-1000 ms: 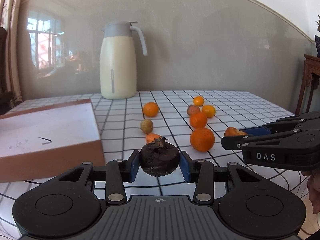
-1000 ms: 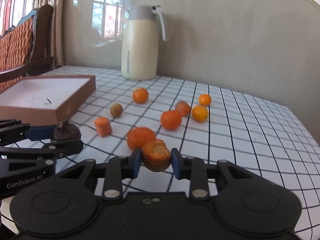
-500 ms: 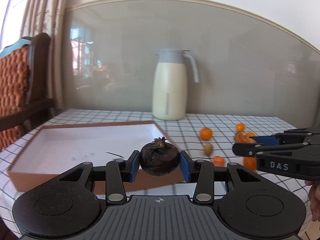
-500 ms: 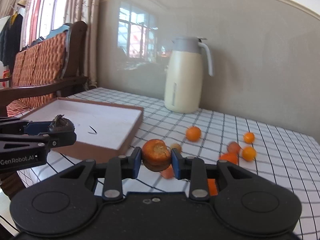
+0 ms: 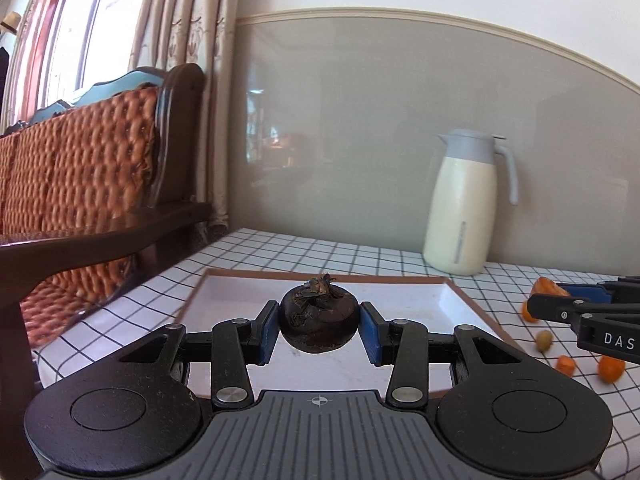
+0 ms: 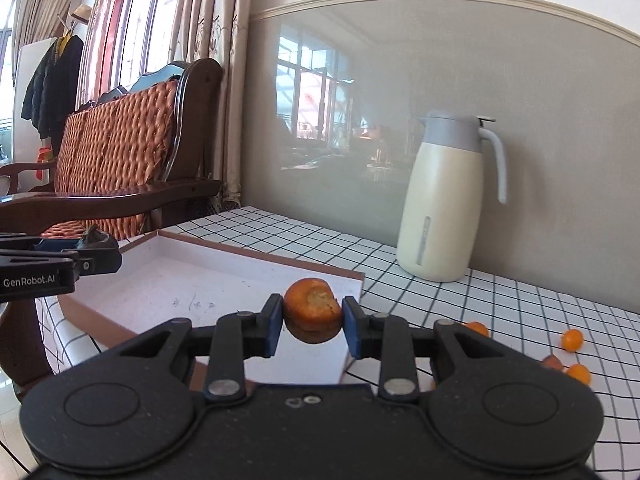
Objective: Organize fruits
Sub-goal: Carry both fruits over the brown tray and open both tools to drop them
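My left gripper [image 5: 319, 330] is shut on a dark purple mangosteen [image 5: 319, 326] and holds it above the near part of a shallow brown box with a white inside [image 5: 416, 300]. My right gripper [image 6: 312, 322] is shut on an orange fruit with a rough top [image 6: 313, 307] and holds it above the box's right part [image 6: 192, 276]. The right gripper also shows at the right of the left wrist view [image 5: 588, 312]. The left gripper shows at the left of the right wrist view [image 6: 86, 258]. Several small orange fruits [image 6: 572, 339] lie on the checked tablecloth right of the box.
A cream jug with a grey lid [image 5: 460, 208] stands at the back of the table by the wall. A wooden bench with an orange woven back [image 5: 80, 168] stands left of the table. Loose fruits [image 5: 611, 369] lie right of the box.
Both grippers have swung left with their fruit, from over the loose fruits to above the box. The box now lies under both of them.
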Tool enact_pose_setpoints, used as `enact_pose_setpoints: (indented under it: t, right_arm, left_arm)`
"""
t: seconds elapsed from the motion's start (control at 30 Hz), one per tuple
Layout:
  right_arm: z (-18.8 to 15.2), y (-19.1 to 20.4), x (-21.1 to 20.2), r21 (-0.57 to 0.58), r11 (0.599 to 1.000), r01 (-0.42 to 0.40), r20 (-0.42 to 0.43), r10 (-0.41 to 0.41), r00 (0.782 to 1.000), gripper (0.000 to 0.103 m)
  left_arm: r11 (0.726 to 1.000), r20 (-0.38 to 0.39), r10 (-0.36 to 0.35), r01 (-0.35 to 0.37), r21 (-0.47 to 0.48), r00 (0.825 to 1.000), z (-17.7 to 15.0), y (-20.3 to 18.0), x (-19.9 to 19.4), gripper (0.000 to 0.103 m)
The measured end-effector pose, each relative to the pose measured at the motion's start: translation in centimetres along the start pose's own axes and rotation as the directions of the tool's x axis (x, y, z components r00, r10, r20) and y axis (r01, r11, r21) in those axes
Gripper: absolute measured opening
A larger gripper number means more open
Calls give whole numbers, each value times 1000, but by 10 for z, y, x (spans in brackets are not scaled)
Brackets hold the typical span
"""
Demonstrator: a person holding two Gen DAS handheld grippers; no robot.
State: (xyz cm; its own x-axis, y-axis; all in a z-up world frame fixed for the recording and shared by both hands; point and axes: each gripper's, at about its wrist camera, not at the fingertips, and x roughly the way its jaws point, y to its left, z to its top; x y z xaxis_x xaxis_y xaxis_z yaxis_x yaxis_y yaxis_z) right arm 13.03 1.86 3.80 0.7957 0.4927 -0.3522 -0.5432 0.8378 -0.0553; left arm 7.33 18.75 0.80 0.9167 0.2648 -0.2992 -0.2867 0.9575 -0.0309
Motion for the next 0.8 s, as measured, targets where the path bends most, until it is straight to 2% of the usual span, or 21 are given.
enact_pose_setpoints:
  t: [0.33,0.8]
  right_arm:
    - [19,-2,40,19,1000,-1,-3,1,1000,23]
    - [28,-7,107,15,999,-31,-100,32,995,23]
  left_arm:
    - [999,-11,48,-48,-25,999,11,27,34,43]
    - [992,-78,98,-104,-75,992,13,55,83,43]
